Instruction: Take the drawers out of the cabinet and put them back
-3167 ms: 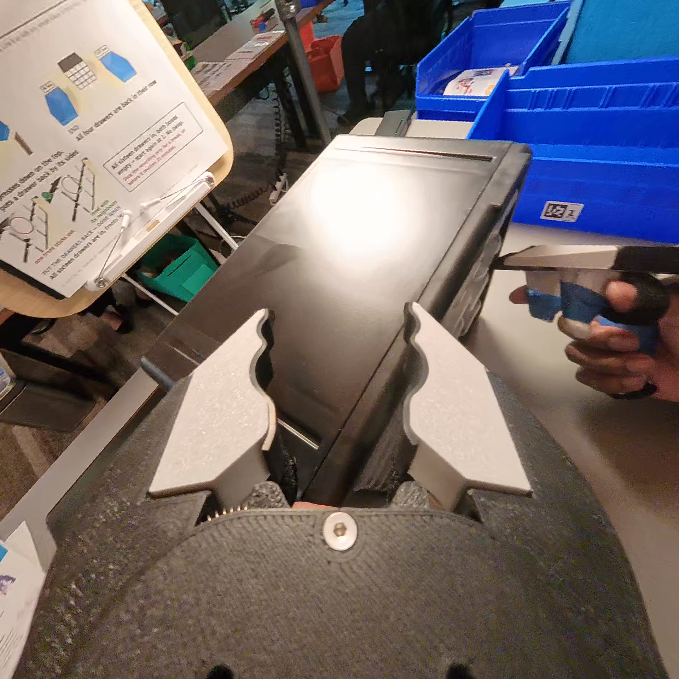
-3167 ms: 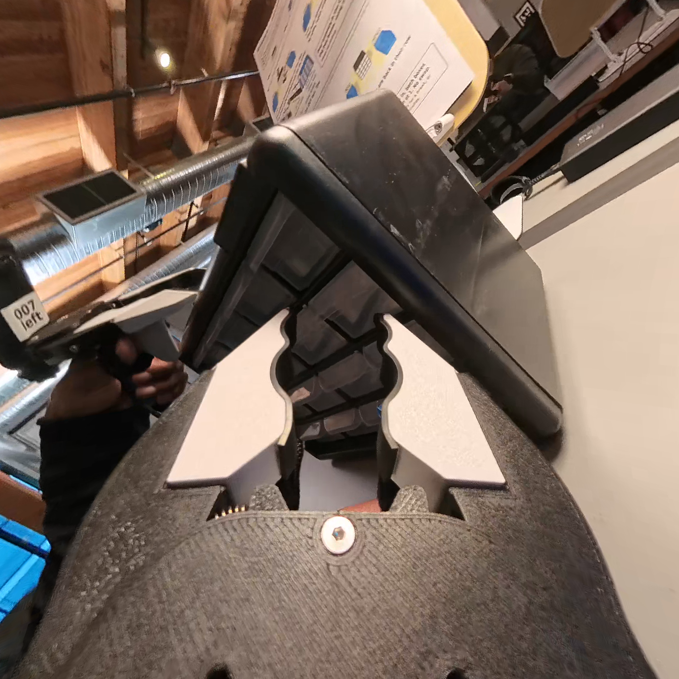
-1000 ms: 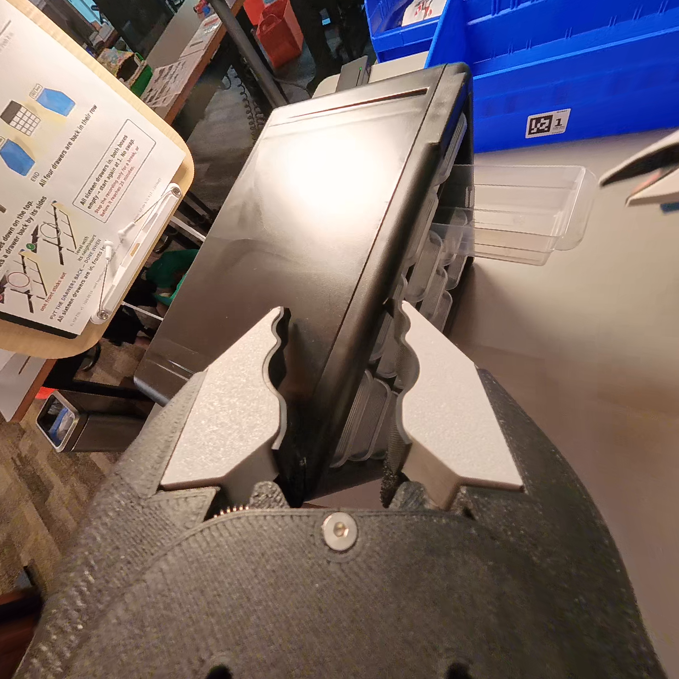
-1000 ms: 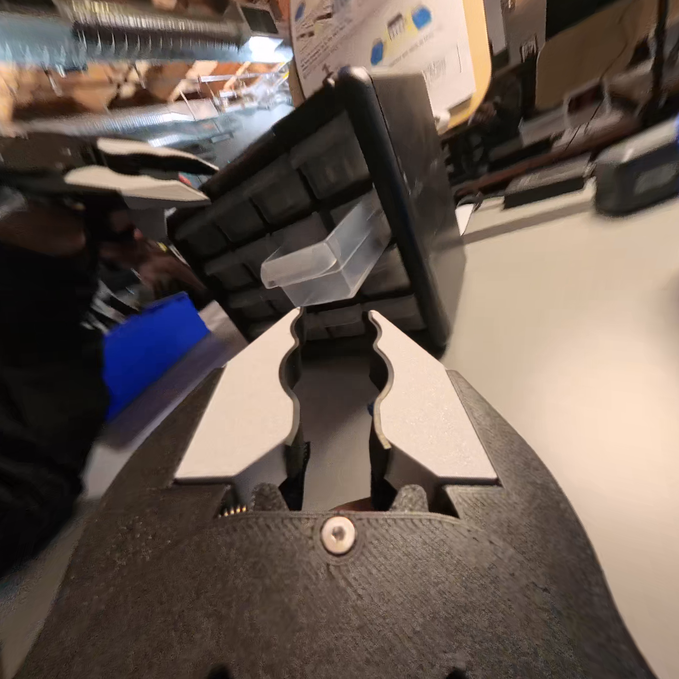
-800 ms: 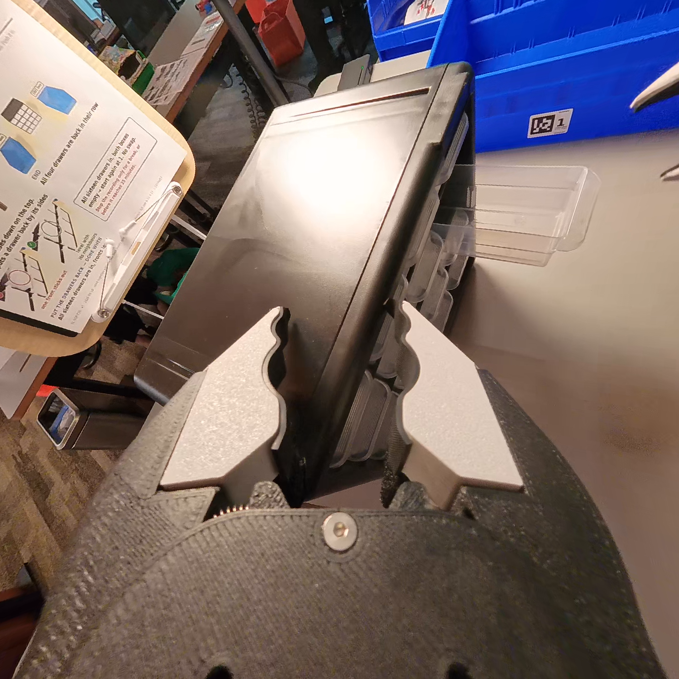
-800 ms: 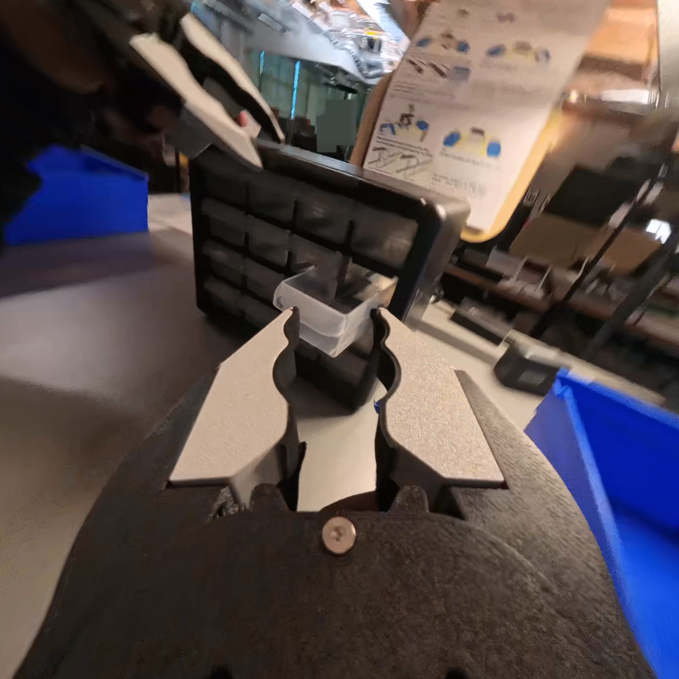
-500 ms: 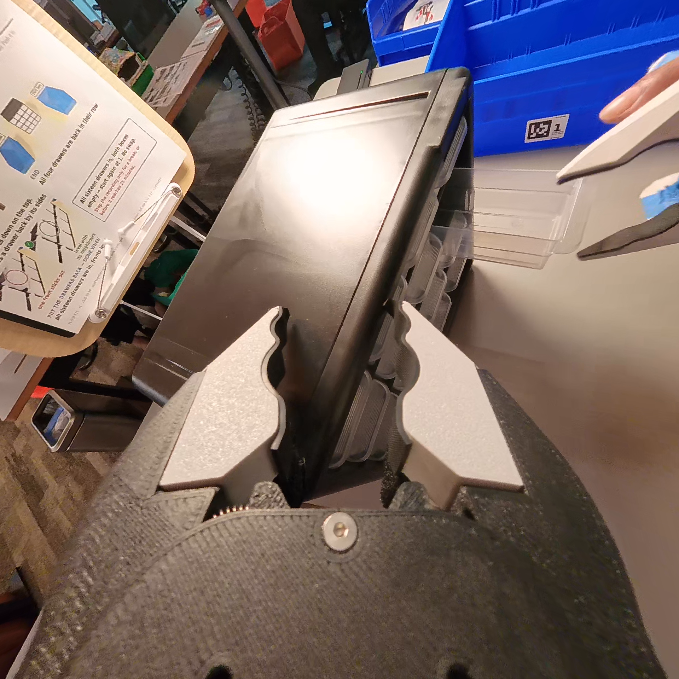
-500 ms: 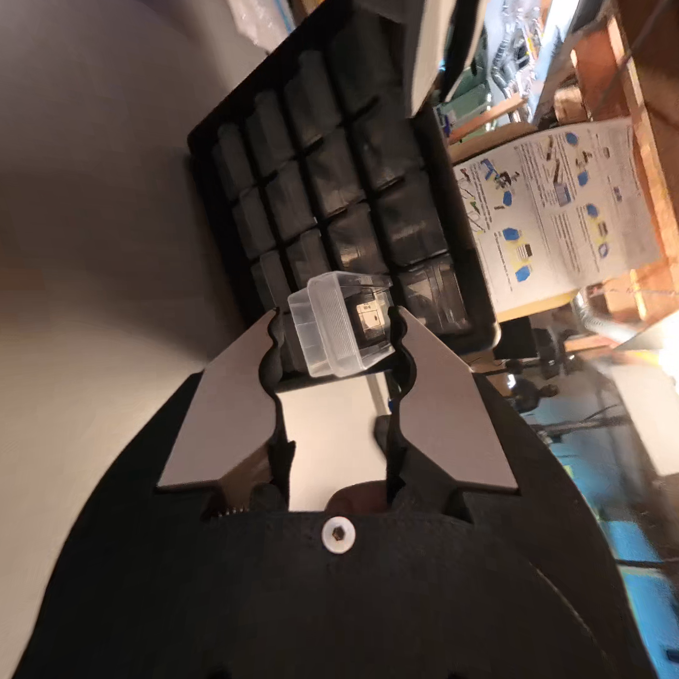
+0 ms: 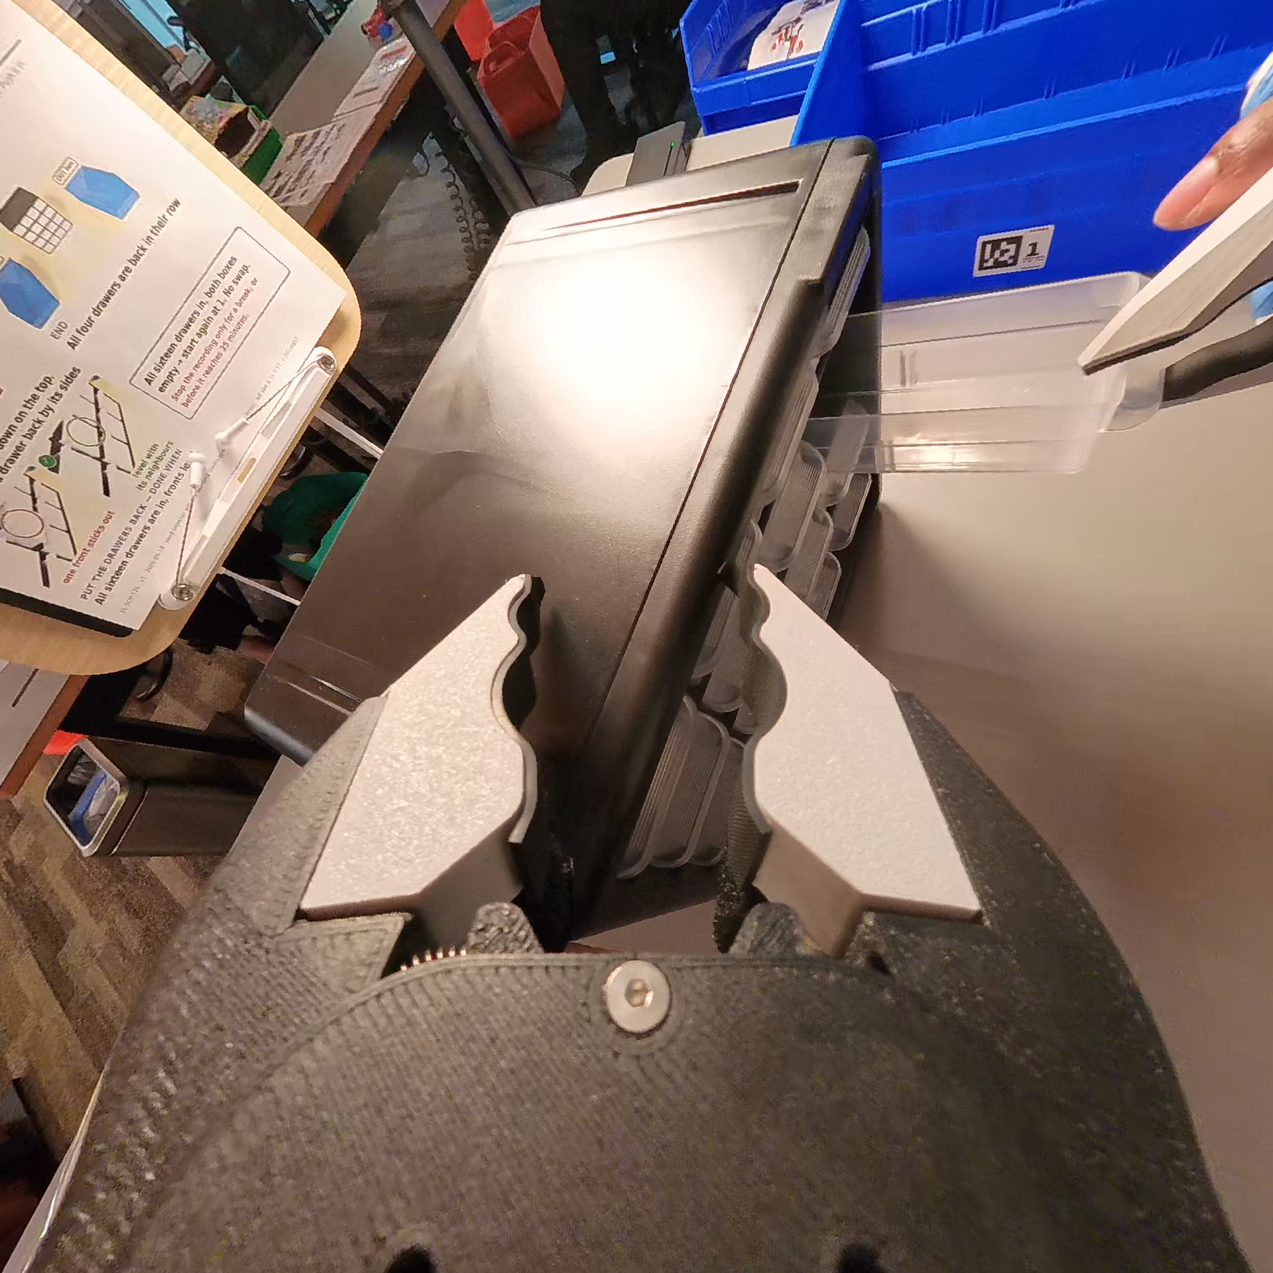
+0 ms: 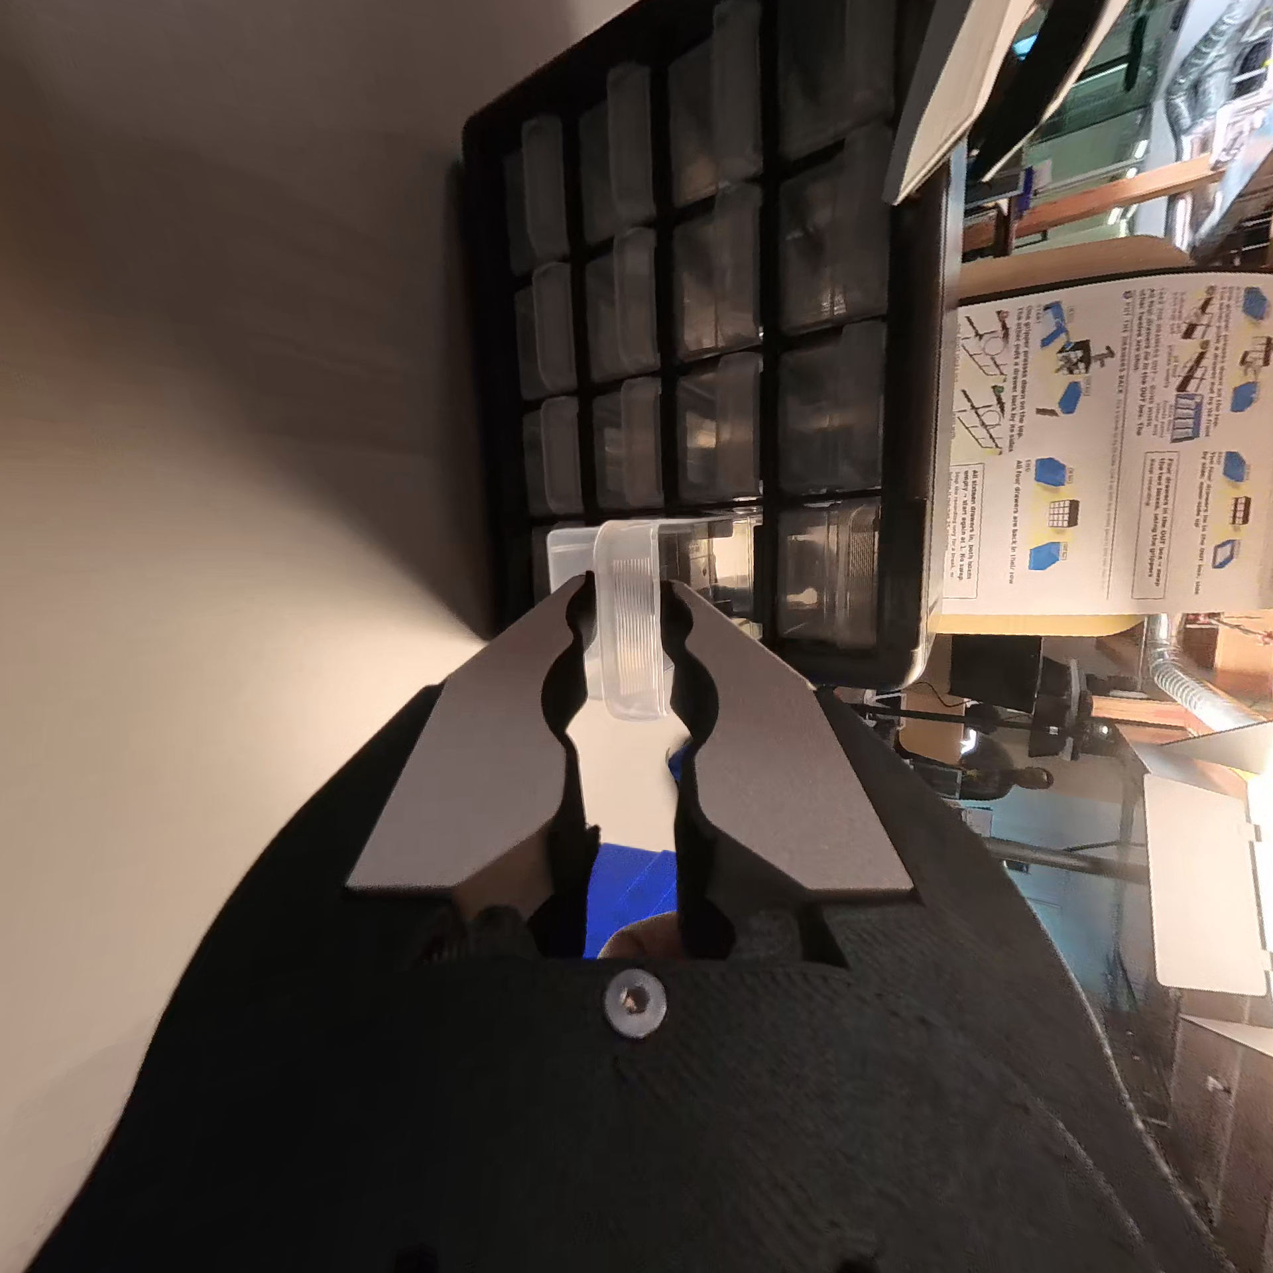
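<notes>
The black drawer cabinet [image 9: 585, 413] stands on the grey table [image 9: 1068, 689]; its front grid of clear drawers shows in the right wrist view [image 10: 909, 413]. One clear drawer [image 9: 978, 406] sticks partly out of the front. My right gripper [image 10: 627, 582] is shut on this drawer's ribbed front handle [image 10: 630, 620], one fingertip on each side. It also shows in the left wrist view [image 9: 1136, 372], clamped on the drawer's front lip. My left gripper [image 9: 640, 575] is open and straddles the cabinet's top front edge, one finger over the top, the other before the drawer fronts.
Blue bins [image 9: 1033, 138] stand behind the cabinet. An instruction sheet on a wooden board [image 9: 138, 344] stands off the table's left side. A person's finger [image 9: 1212, 186] rests on the right gripper. The table edge and floor lie at the left.
My right gripper swung round, opened wide, came up to the drawer that stuck out, and closed on its front handle. My left gripper and the cabinet have stayed in place.
</notes>
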